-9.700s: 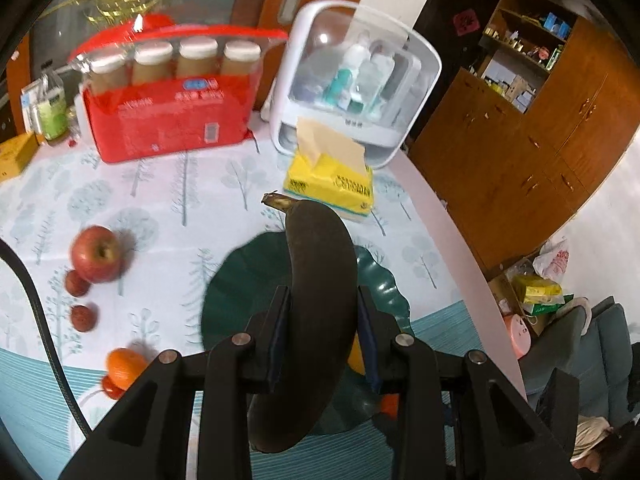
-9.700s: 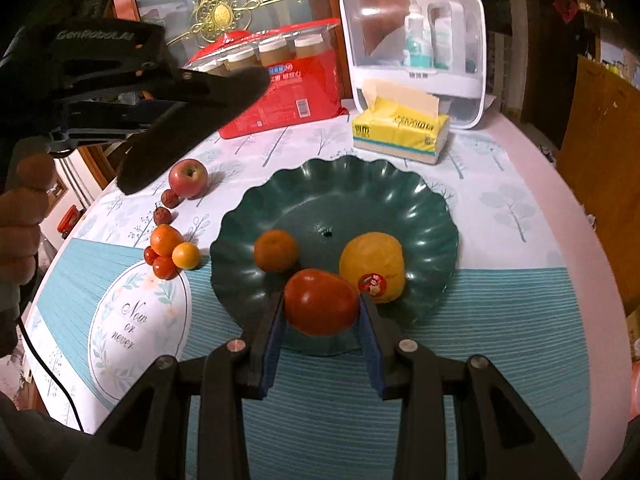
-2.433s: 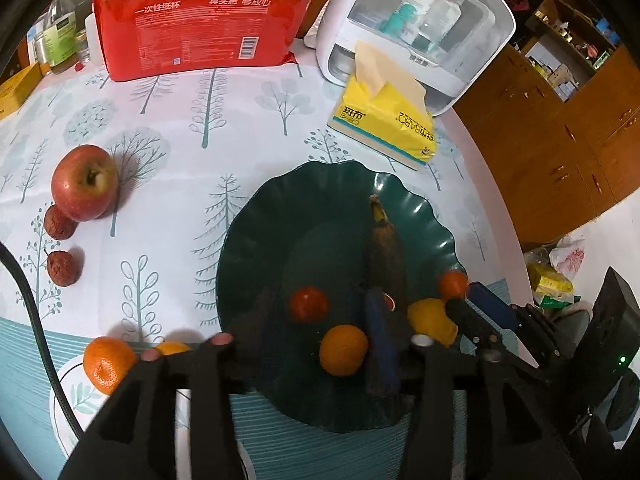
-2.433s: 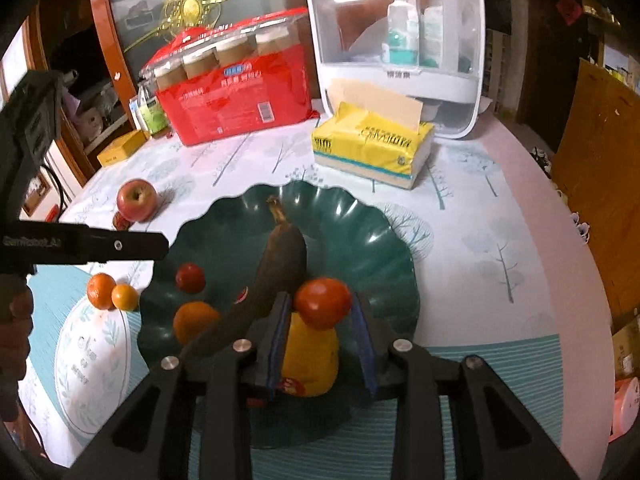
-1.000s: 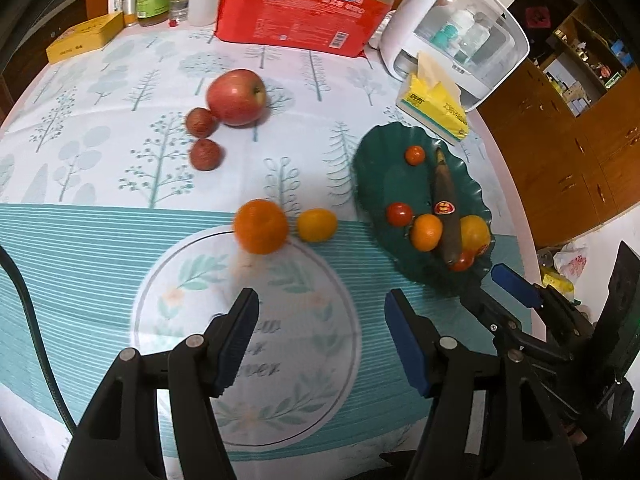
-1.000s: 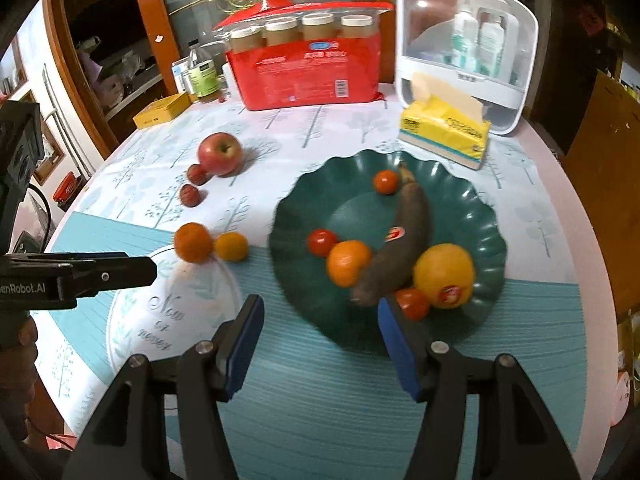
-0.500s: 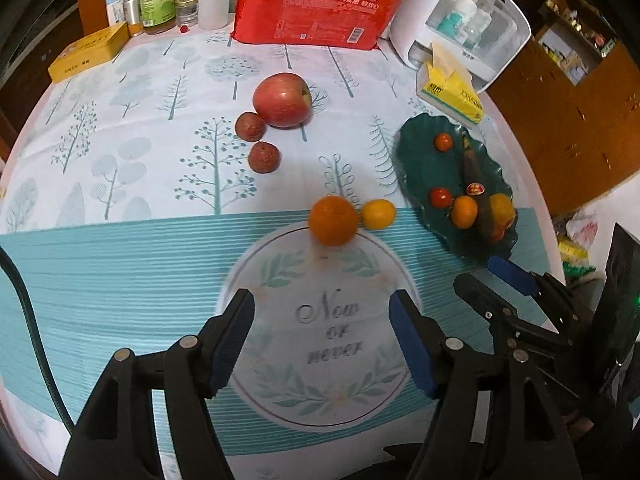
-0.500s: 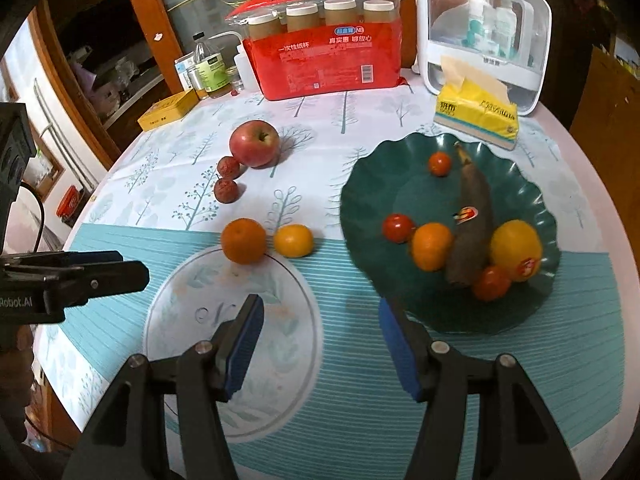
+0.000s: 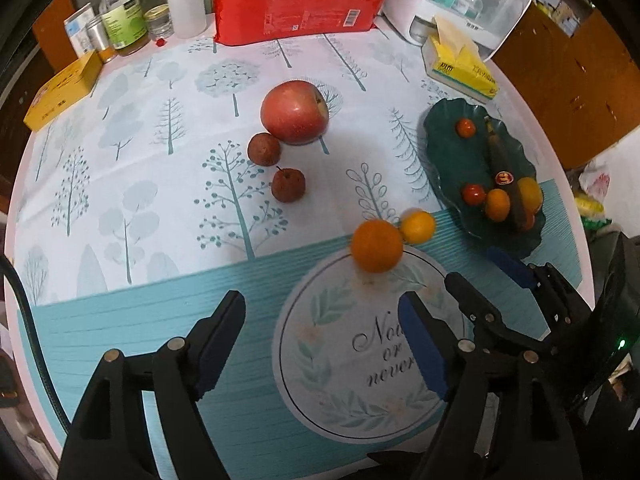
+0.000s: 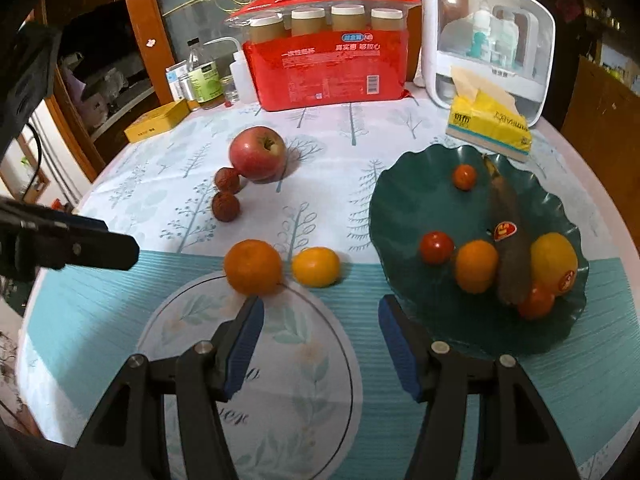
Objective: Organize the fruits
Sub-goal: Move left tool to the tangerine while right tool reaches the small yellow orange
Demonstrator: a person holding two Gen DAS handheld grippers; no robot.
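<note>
Between the blue-padded fingers of the left gripper (image 9: pixel 322 320) lies only the teal striped tablecloth (image 9: pixel 160 320) and the edge of its round printed leaf medallion (image 9: pixel 360 360); the jaws are opening and hold nothing. Just beyond its right finger sits a large round orange (image 9: pixel 376 245), touching a smaller yellow-orange citrus fruit (image 9: pixel 418 226). The right gripper (image 10: pixel 320 320) hovers with its jaws parted and empty over the same medallion, the large orange just past its left fingertip and the small citrus fruit ahead of the gap. Farther up the cloth, two small brown-red wrinkled fruits (image 9: pixel 276 168) lie one behind the other, the far one touching a big red apple (image 9: pixel 295 112). Off to the right stands a dark green scalloped plate (image 10: pixel 400 208), which carries a blackened banana with a red sticker (image 10: pixel 506 240), a yellow citrus with a sticker (image 10: pixel 554 258), an orange mandarin (image 10: pixel 476 266) and three small red tomatoes, one of them (image 10: pixel 436 247) beside the mandarin. Behind the plate rests a yellow tissue pack (image 10: pixel 490 128), then a white storage case with a clear front (image 10: pixel 492 40) and a red bag of paper cups (image 10: pixel 328 64). At the far left edge are bottles (image 10: pixel 204 78) and a flat yellow box (image 10: pixel 158 120).
</note>
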